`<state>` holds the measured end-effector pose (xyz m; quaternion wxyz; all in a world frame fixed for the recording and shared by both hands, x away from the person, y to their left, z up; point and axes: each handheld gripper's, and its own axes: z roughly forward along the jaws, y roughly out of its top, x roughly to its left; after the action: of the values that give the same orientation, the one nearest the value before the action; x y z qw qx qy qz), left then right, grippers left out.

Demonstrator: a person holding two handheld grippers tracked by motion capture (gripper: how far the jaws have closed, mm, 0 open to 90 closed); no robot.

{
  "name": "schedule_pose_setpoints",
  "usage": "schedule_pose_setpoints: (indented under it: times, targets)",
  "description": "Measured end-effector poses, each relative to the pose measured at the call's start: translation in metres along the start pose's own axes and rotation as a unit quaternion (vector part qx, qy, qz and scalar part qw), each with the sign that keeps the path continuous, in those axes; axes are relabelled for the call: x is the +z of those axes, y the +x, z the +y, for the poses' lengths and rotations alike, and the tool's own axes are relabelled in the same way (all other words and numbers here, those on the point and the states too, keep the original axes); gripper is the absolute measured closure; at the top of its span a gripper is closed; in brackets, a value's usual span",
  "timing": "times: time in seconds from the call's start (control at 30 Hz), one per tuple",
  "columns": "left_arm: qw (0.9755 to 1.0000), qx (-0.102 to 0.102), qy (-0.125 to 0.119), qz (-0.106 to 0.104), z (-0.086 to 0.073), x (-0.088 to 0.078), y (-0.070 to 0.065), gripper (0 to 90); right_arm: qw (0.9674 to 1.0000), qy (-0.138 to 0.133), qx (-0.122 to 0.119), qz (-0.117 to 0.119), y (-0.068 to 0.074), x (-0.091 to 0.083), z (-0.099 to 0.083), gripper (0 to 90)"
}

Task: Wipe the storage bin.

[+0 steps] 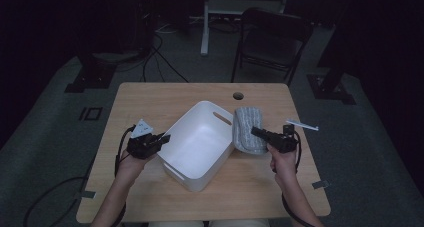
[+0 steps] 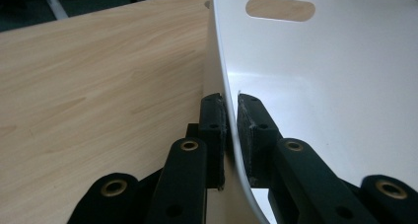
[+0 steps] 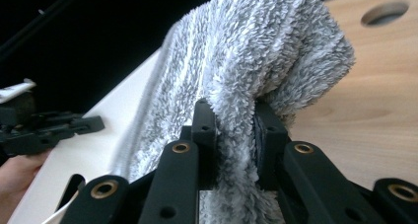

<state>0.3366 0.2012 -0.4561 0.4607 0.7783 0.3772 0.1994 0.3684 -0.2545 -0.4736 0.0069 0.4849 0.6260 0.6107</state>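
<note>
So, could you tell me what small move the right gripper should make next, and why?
Probably carry the grey towel leftward over the white bin. The right gripper is shut on the towel beside the bin, and the left gripper pinches the bin's wall, steadying it.

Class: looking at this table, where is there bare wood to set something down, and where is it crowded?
Free: the strip between the table's far edge and the white bin, and the near edge between the forearms. Crowded: the middle, where the grey towel lies against the bin.

A dark folding chair (image 1: 272, 39) stands beyond the wooden table (image 1: 150, 104), cables (image 1: 160, 57) nearby.
</note>
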Motion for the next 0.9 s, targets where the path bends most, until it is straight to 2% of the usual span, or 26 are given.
schedule_pose_setpoints:
  times: [0.07, 0.13, 0.17, 0.23, 0.3, 0.43, 0.57, 0.6, 0.67, 0.9]
  targets:
    - [1.0000, 0.006, 0.001, -0.004, 0.000, 0.000, 0.001, 82.0, 0.9999, 0.015, 0.003, -0.004, -0.001, 0.011, -0.004, 76.1]
    - [1.0000, 0.007, 0.000, -0.006, 0.001, 0.001, 0.001, 82.6, 0.9994, 0.034, -0.003, -0.005, 0.000, 0.022, -0.010, 76.2]
    - [0.9999, 0.008, -0.001, -0.009, 0.001, 0.001, 0.001, 82.5, 0.9990, 0.041, -0.008, -0.013, 0.002, 0.027, -0.013, 76.3]
    - [0.9999, 0.008, -0.002, -0.013, 0.001, 0.001, 0.002, 82.1, 0.9988, 0.045, -0.009, -0.020, 0.001, 0.033, -0.018, 76.4]
    - [0.9998, -0.001, -0.005, -0.018, 0.000, 0.002, 0.003, 82.0, 0.9984, 0.051, -0.003, -0.025, -0.002, 0.035, -0.019, 76.4]
    - [0.9999, 0.004, -0.002, -0.014, 0.002, 0.003, 0.001, 82.1, 0.9986, 0.049, 0.016, -0.012, -0.004, 0.031, -0.018, 76.4]
    - [0.9999, 0.003, -0.004, -0.016, 0.002, 0.004, 0.002, 82.0, 0.9996, 0.028, 0.004, 0.001, 0.009, 0.021, -0.009, 76.4]
    - [0.9998, 0.003, -0.004, -0.017, 0.002, 0.004, 0.002, 82.0, 0.9996, 0.027, -0.006, -0.001, 0.012, 0.020, -0.008, 76.4]
    - [0.9998, 0.000, -0.006, -0.019, 0.002, 0.004, 0.002, 82.1, 0.9992, 0.032, -0.019, -0.013, 0.014, 0.021, -0.009, 76.4]
    - [0.9999, 0.005, -0.008, -0.014, 0.002, 0.004, 0.002, 81.9, 0.9972, 0.068, -0.014, -0.030, 0.003, 0.040, -0.026, 76.6]
